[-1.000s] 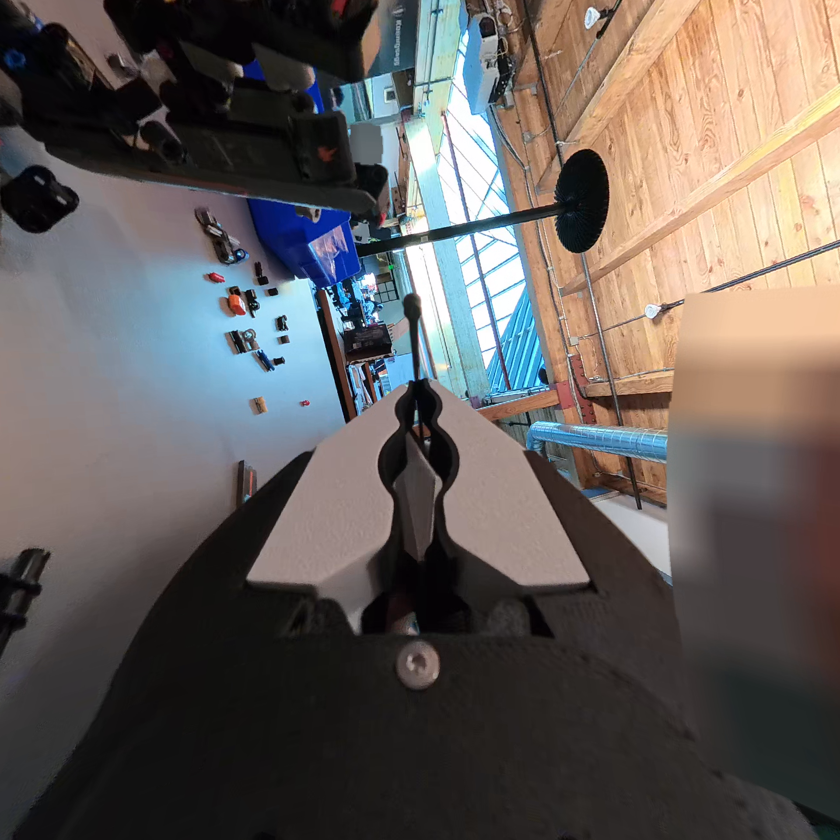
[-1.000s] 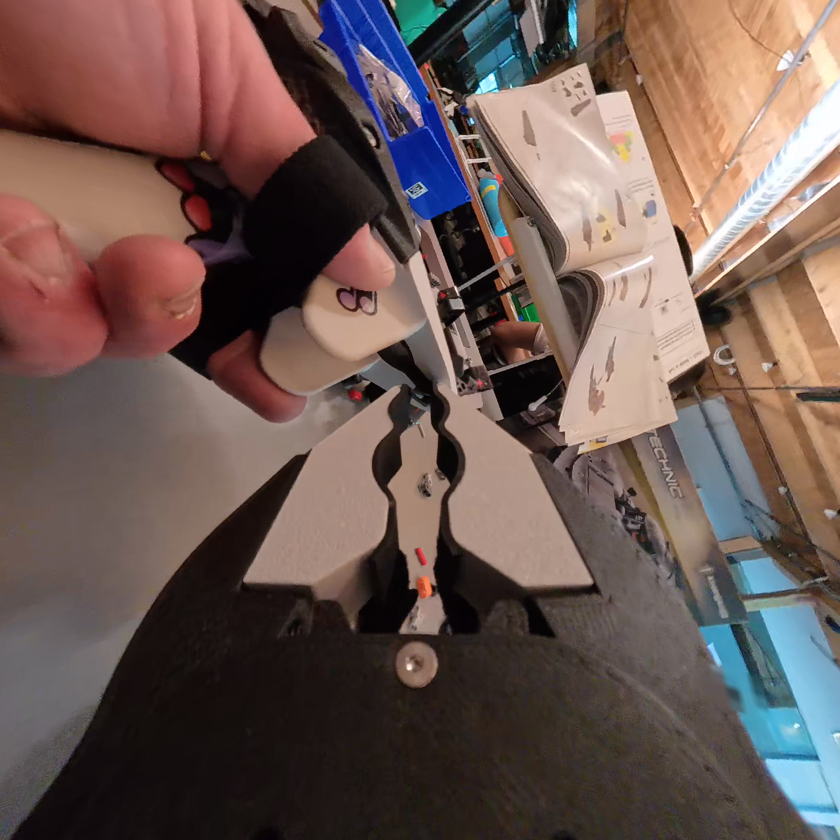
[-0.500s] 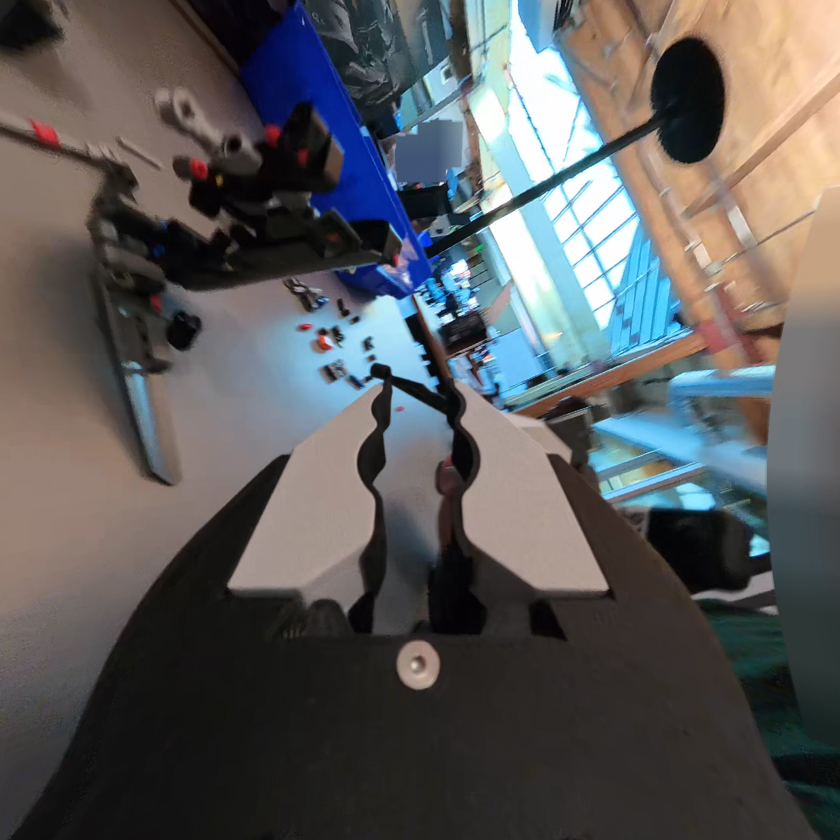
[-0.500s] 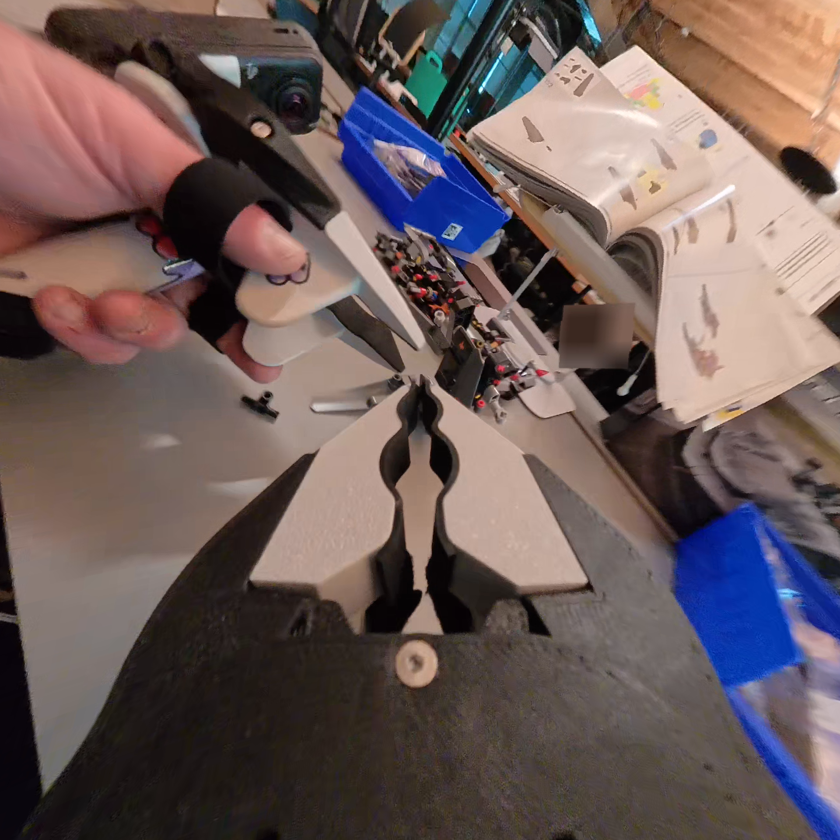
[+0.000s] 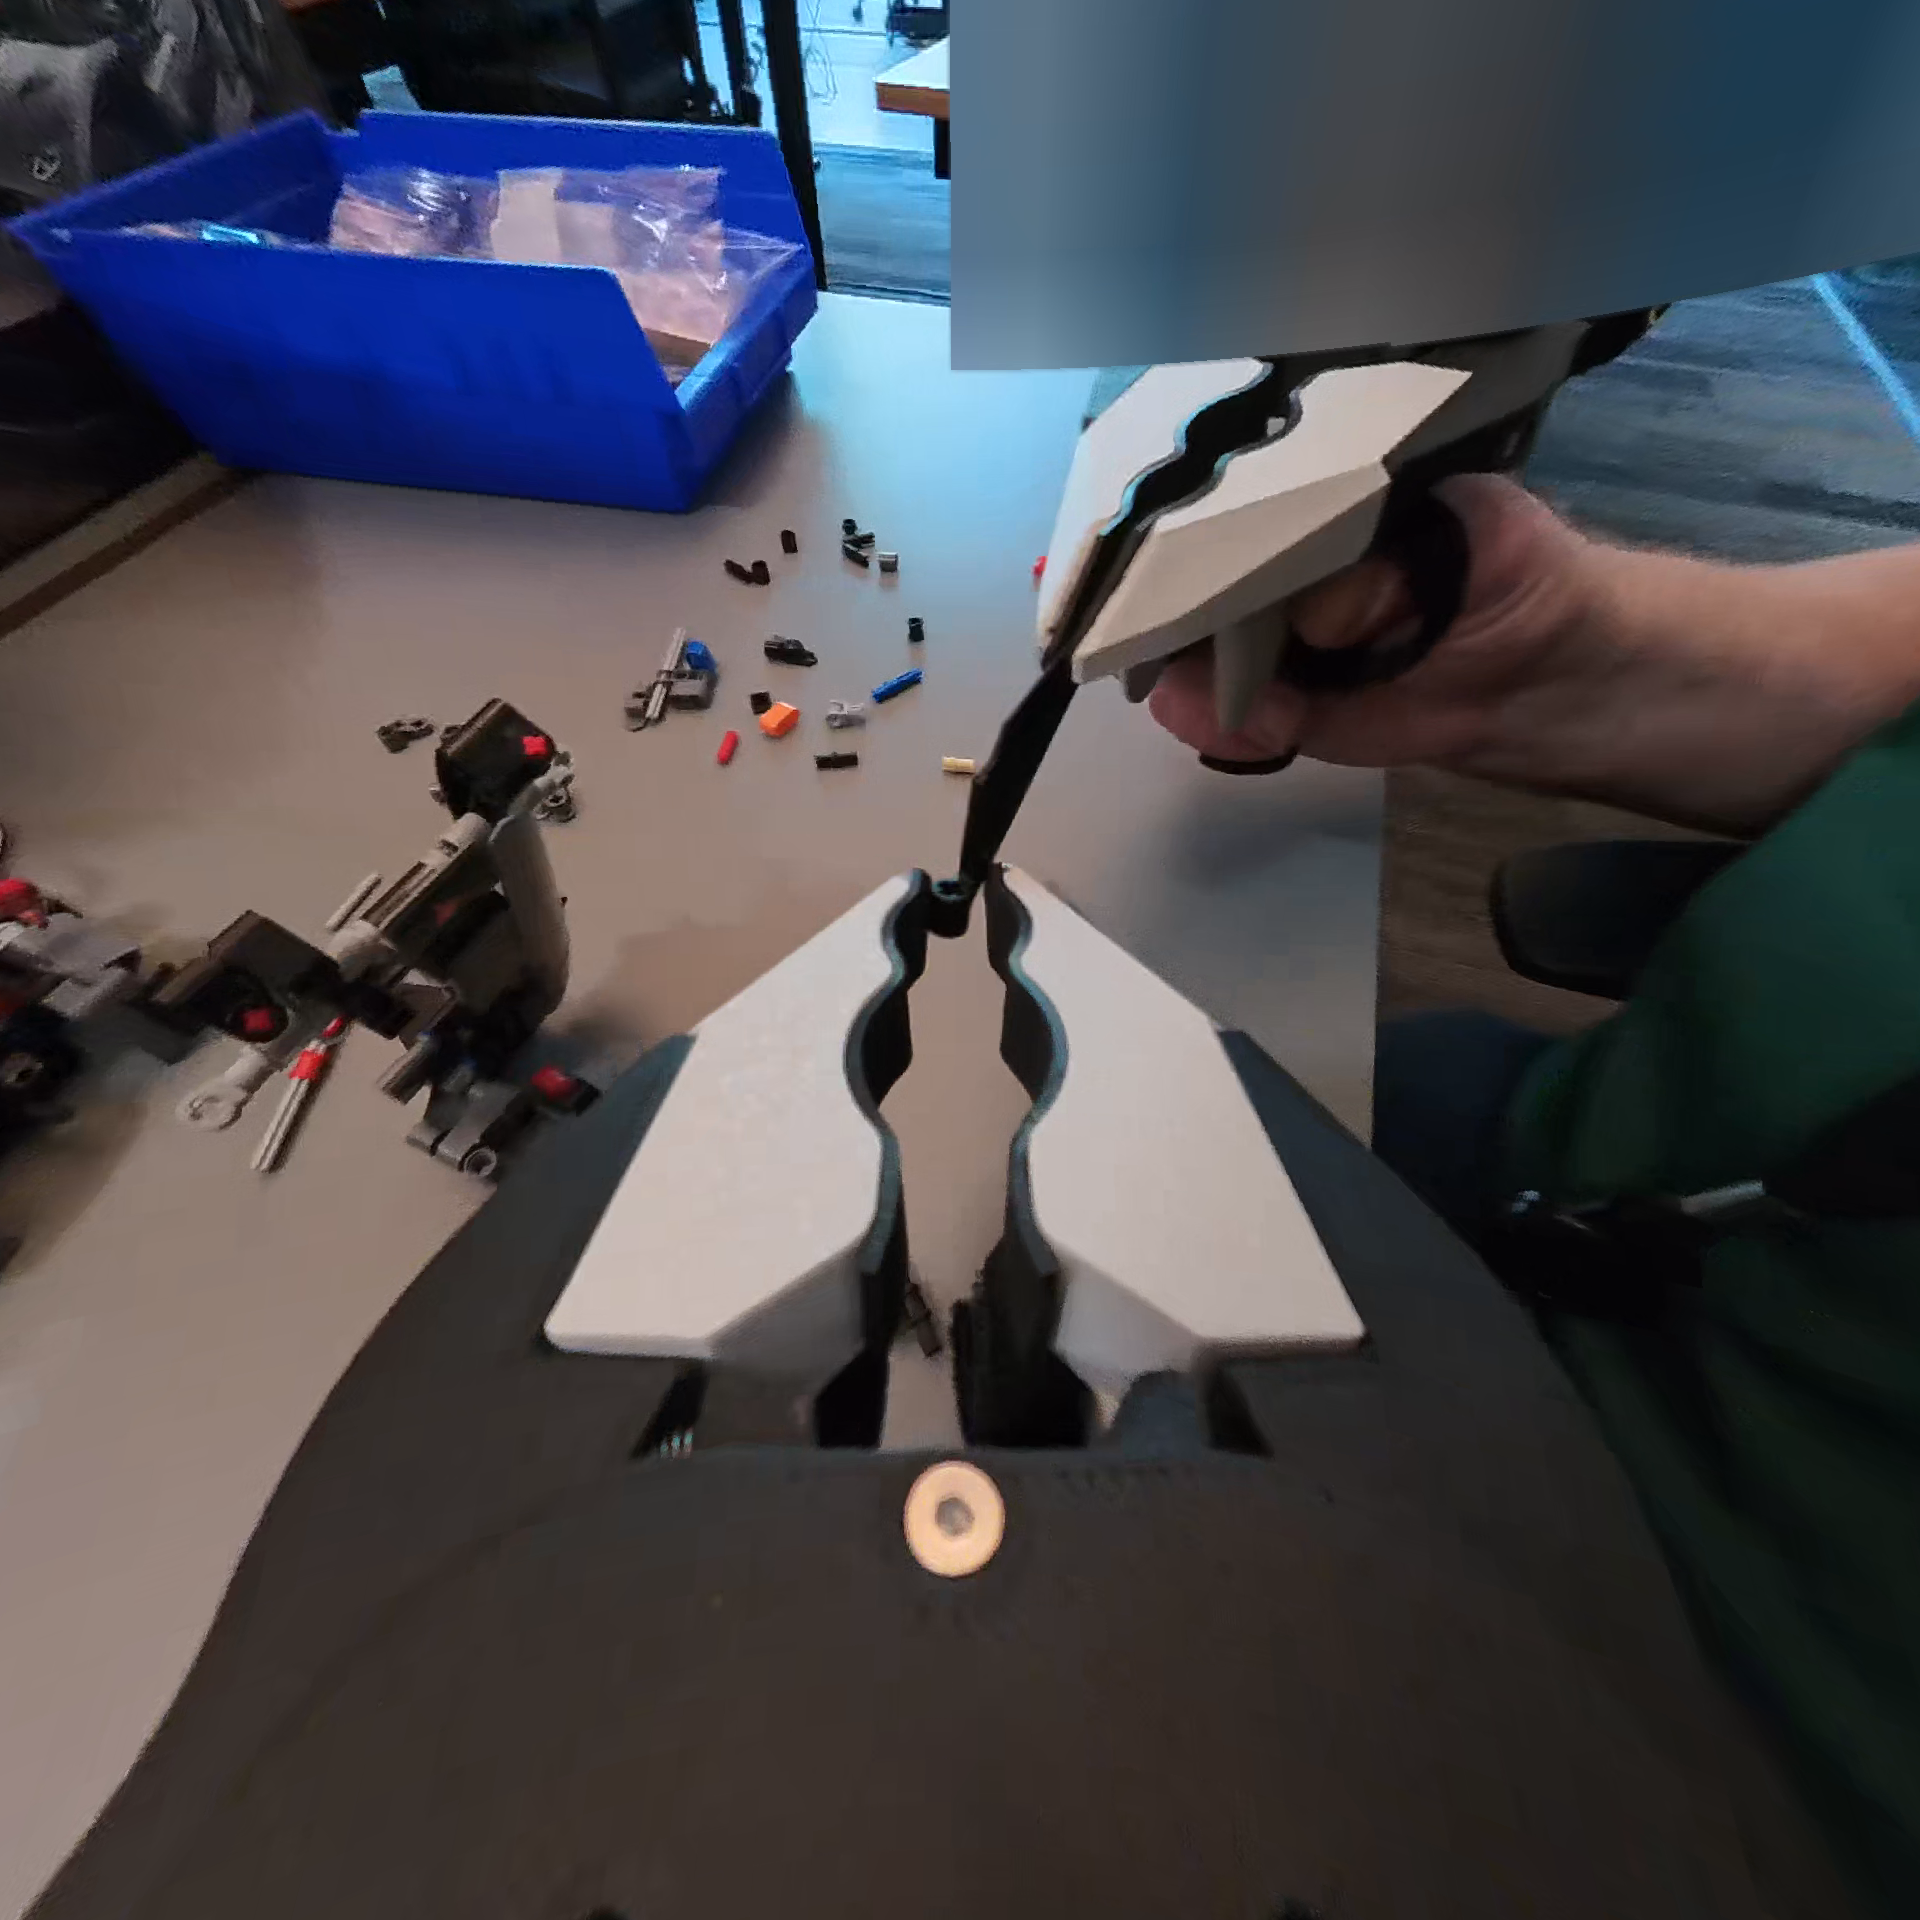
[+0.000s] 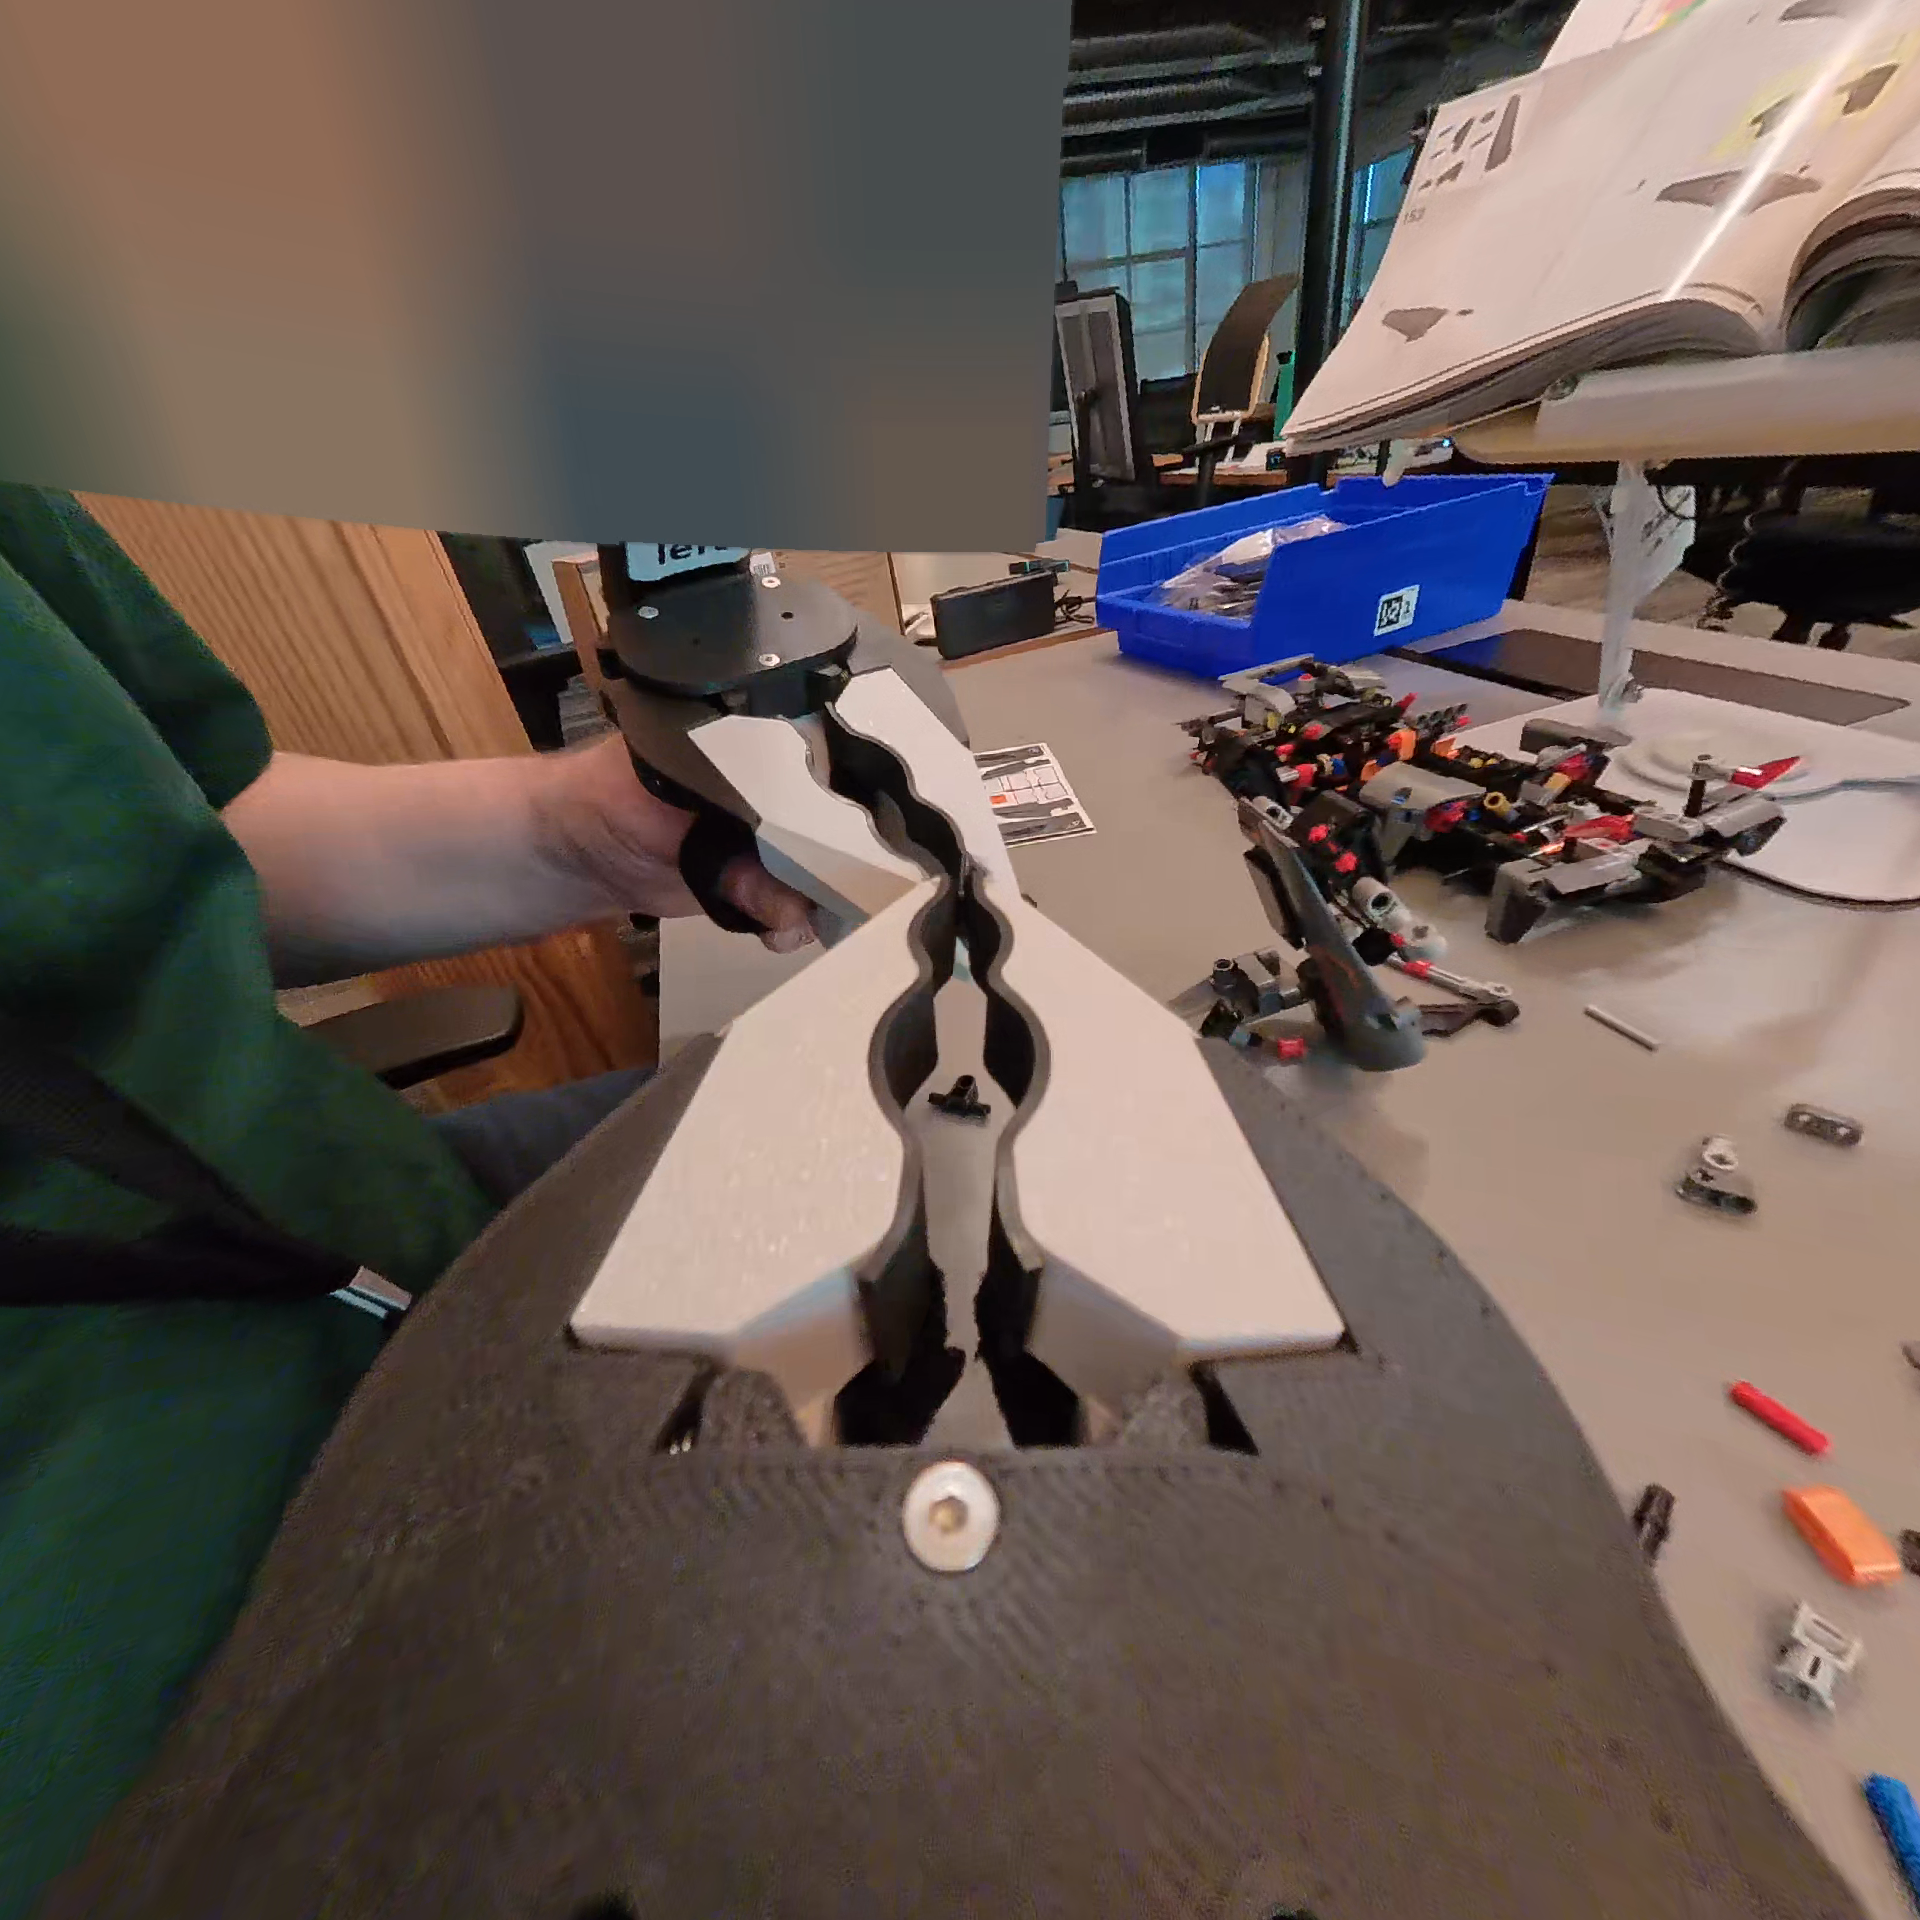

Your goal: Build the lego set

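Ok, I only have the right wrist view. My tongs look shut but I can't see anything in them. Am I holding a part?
Observer: Yes. In the left wrist view a black beam sticks out of the right tongs' tip.
Operator: Where does its other end go?
Observer: Down between the tips of the left tongs, which close on its round end.
Operator: Any loose part near it?
Observer: A tan pin lies on the table, right beside the beam in that view.
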Demonstrator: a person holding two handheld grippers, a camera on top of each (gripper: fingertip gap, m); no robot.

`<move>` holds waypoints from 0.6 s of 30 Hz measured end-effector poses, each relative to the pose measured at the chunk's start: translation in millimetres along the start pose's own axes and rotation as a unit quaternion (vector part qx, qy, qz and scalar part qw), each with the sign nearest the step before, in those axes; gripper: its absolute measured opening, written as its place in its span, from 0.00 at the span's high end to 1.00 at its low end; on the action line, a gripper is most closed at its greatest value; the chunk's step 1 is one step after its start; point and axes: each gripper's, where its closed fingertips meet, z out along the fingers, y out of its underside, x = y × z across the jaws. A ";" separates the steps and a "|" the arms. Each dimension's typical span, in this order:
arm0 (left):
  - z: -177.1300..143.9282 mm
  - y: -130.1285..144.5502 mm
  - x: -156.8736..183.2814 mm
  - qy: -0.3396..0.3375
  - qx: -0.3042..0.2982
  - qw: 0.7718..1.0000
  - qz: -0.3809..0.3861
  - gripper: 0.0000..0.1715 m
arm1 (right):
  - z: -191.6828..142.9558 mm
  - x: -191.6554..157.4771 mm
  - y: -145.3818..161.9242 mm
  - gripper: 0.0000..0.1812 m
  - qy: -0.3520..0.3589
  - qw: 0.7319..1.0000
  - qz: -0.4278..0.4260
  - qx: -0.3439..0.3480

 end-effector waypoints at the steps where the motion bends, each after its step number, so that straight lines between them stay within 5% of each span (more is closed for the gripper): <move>1: -0.7 0.8 0.5 0.004 0.001 1.000 0.004 0.95 | 0.1 -0.3 1.4 1.00 -0.001 1.000 0.000 -0.006; 9: -3.6 20.0 6.6 0.059 -0.069 0.994 0.065 0.97 | 2.4 -3.5 22.8 1.00 0.023 0.985 -0.095 -0.142; 13: -0.8 24.5 -7.4 0.039 -0.089 0.993 0.071 0.95 | 5.3 5.3 29.5 1.00 0.058 0.977 -0.110 -0.176; 16: -11.4 35.9 -32.7 0.003 -0.108 0.994 0.032 0.84 | 3.5 23.8 36.4 1.00 0.112 0.966 -0.136 -0.191; 18: -22.6 50.6 -51.6 -0.040 -0.132 0.988 0.075 0.82 | 2.5 37.2 48.6 1.00 0.144 0.953 -0.158 -0.217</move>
